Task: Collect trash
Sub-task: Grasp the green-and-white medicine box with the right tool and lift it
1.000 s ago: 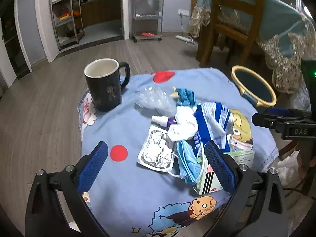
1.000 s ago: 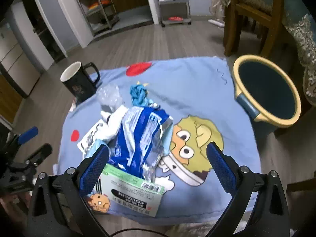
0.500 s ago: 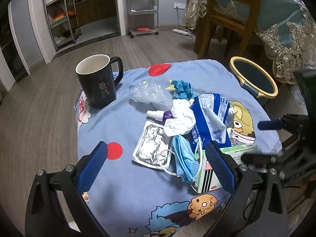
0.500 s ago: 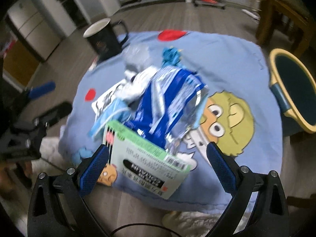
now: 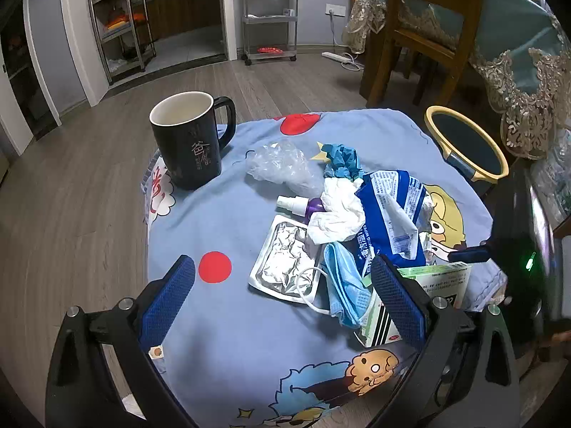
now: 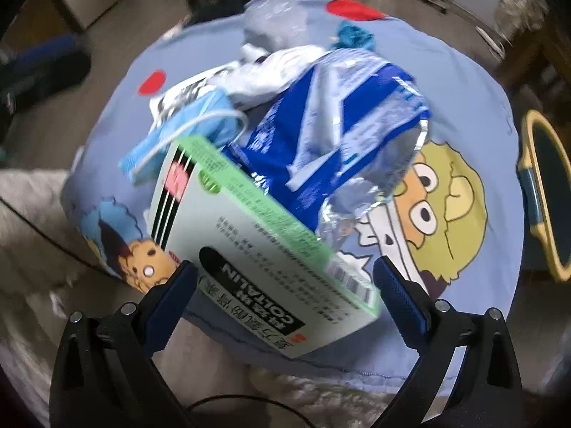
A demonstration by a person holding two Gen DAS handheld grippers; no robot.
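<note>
A heap of trash lies on a small table under a blue cartoon cloth [image 5: 228, 214]: a blue wipes packet [image 5: 389, 214], a white tissue [image 5: 339, 210], a blue face mask [image 5: 344, 285], a foil tray [image 5: 285, 264], a clear plastic bag [image 5: 282, 167], a small spray bottle [image 5: 296, 204] and a green-and-white box [image 5: 442, 281]. My left gripper [image 5: 282, 303] is open, hovering at the near edge in front of the tray and mask. My right gripper [image 6: 283, 299] is open, and the box [image 6: 257, 235] sits between its fingers, its near end just above the pads.
A black mug [image 5: 189, 142] stands at the table's far left. A yellow-rimmed bin [image 5: 464, 142] sits on the floor at the right, also in the right wrist view [image 6: 546, 192]. A wooden chair [image 5: 421, 28] and a draped table stand behind it.
The right gripper has closed in on the pile from the front right, so the green-and-white box now fills the space between its fingers. The left gripper has edged closer to the table.
</note>
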